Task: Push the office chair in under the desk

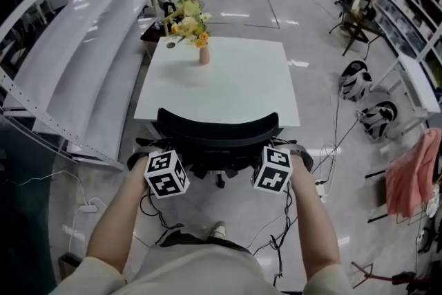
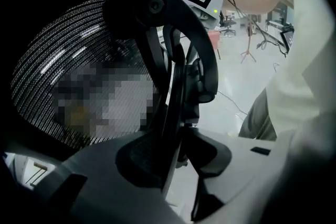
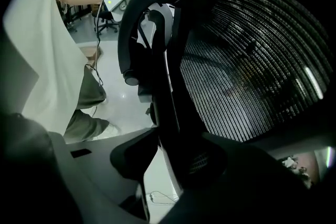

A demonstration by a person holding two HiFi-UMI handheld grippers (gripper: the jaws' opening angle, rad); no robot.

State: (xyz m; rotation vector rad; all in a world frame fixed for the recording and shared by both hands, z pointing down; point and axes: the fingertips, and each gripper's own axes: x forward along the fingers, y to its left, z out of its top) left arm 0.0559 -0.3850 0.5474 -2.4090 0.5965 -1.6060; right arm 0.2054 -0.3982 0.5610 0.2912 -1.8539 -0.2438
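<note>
A black office chair [image 1: 217, 131] stands at the near edge of the white desk [image 1: 235, 90], its curved backrest towards me. My left gripper [image 1: 168, 173] is shut on the backrest's left side, and my right gripper [image 1: 272, 169] is shut on its right side. In the left gripper view the jaws [image 2: 170, 165] close on the chair's black back frame [image 2: 176, 76], next to the mesh [image 2: 79, 55]. The right gripper view shows its jaws [image 3: 173, 162] clamped on the same frame [image 3: 163, 60]. The seat is hidden by the backrest.
A small vase of flowers [image 1: 202, 45] stands on the desk's far left part. Long white shelves [image 1: 83, 59] run along the left. Cables [image 1: 155, 214] lie on the floor by my feet. Helmets [image 1: 356, 83] and a pink cloth [image 1: 411, 173] are at the right.
</note>
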